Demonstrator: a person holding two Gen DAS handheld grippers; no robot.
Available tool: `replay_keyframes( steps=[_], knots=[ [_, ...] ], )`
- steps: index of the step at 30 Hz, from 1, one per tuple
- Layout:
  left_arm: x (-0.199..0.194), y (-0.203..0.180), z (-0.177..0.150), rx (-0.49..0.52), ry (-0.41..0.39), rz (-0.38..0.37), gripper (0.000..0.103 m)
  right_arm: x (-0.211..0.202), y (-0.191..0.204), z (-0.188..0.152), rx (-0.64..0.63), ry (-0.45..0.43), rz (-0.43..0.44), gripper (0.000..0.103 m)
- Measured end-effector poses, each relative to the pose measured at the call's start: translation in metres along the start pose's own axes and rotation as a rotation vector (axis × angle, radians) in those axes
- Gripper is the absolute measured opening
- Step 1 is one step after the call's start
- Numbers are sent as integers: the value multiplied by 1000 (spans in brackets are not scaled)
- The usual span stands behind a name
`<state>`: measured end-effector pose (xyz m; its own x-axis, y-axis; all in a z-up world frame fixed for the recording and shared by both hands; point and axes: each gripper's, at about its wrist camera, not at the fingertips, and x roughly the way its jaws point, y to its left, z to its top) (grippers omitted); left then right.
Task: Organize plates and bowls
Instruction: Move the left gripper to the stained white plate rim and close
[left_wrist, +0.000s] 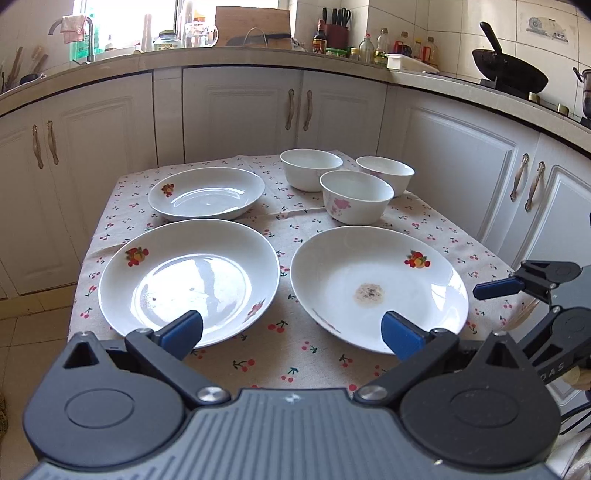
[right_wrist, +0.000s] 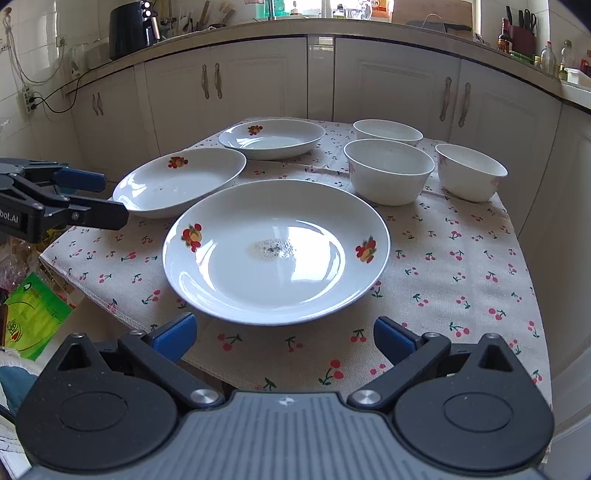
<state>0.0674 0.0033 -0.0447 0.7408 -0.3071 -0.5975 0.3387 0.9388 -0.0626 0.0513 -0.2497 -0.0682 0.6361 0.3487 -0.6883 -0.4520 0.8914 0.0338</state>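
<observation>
the table with its cherry-print cloth fills the middle of both views, in front of white cabinets across the upper part of the frame. the left gripper is at the bottom of the left wrist view, its blue fingers spread wide and holding nothing; the right gripper at the bottom of the right wrist view is spread wide and empty too. in the left wrist view, the stained plate lies lower right of centre, with a brown mark in its middle, and the second plate lies lower left, just beside it. the third plate is above it, left of centre. three white bowls stand close together right of centre, above the stained plate.
</observation>
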Motion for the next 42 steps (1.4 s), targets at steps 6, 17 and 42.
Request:
replay_keyframes(
  steps=[6, 17, 42],
  knots=[
    [16, -6, 9, 47, 59, 9, 102, 13, 0, -3, -45, 6, -8, 103],
    [58, -19, 41, 165, 168, -108, 102, 29, -3, -1, -92, -7, 36, 103],
    [165, -32, 96, 321, 432, -329, 99, 30, -6, -8, -96, -72, 43, 103]
  ],
)
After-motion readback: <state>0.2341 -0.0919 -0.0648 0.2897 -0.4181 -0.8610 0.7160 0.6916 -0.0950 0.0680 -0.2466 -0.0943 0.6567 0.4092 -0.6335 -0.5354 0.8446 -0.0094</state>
